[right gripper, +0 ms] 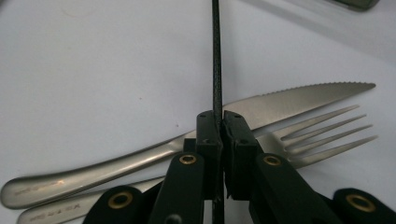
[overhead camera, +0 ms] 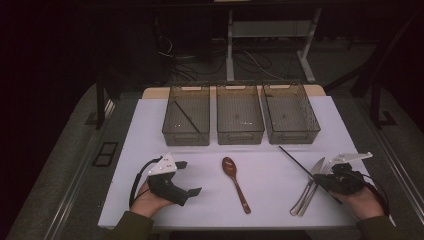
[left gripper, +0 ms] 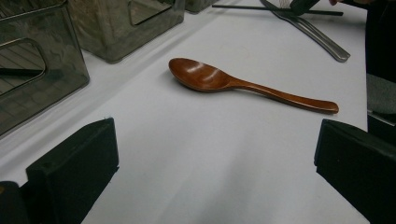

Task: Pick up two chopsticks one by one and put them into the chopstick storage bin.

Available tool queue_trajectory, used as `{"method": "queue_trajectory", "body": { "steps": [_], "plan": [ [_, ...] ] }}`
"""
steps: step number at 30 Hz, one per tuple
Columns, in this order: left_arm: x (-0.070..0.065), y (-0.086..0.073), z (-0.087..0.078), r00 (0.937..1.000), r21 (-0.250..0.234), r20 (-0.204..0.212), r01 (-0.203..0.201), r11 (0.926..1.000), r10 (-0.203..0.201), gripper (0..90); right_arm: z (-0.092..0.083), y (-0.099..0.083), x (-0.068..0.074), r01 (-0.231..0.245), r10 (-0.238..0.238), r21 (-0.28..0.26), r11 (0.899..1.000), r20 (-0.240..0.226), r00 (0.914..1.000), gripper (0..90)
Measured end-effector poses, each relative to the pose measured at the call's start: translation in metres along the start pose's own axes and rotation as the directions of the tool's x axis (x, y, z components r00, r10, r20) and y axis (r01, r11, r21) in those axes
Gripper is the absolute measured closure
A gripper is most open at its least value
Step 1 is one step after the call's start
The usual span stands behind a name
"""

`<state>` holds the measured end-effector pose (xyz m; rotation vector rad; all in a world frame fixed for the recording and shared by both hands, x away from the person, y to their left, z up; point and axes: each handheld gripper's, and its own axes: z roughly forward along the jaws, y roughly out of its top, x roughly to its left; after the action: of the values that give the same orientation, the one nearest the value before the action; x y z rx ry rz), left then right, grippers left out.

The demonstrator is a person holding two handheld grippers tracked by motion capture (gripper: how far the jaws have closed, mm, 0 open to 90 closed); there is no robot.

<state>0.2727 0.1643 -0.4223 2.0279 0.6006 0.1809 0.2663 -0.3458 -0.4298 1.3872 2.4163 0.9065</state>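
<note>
Right tongs [overhead camera: 326,179] grip a black chopstick [overhead camera: 299,164] over knife [overhead camera: 308,186] and fork [overhead camera: 317,186]

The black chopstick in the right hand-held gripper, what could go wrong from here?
The right hand-held gripper pinches the thin black chopstick near one end, so it might pivot or slip when lifted. The knife and fork lie right beneath the jaws and could get nudged. The long free end might catch a bin rim.

A lab-like recording room: a white-topped table [overhead camera: 150,130], dark surroundings, cables [overhead camera: 250,60] trailing across the floor.
</note>
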Motion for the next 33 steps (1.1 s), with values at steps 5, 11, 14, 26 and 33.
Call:
{"method": "queue_trajectory", "body": {
  "steps": [5,11,14,26,33],
  "plan": [
    [0.000,0.000,0.000,1.0000,-0.001,0.000,-0.001,1.0000,0.001,0.0,-0.004,0.001,0.000,0.008,-0.008,-0.006,1.000,-0.016,0.9998,85.8],
    [0.001,-0.001,0.000,1.0000,-0.001,0.000,0.002,1.0000,-0.002,0.0,-0.009,0.004,0.000,0.024,-0.025,-0.012,1.000,-0.046,0.9986,85.8],
    [0.001,-0.001,0.002,1.0000,0.003,0.002,0.004,1.0000,-0.004,0.0,-0.012,0.005,0.001,0.031,-0.032,-0.013,0.999,-0.057,0.9979,85.8],
    [0.001,-0.001,0.002,1.0000,0.005,0.002,0.005,1.0000,-0.005,0.0,-0.019,0.018,0.009,0.056,-0.058,-0.028,0.998,-0.107,0.9925,85.8],
    [0.001,-0.001,0.002,1.0000,0.001,0.002,0.006,1.0000,-0.006,0.0,-0.020,0.031,0.014,0.069,-0.075,-0.049,0.996,-0.129,0.9888,85.7]
  ]
}}
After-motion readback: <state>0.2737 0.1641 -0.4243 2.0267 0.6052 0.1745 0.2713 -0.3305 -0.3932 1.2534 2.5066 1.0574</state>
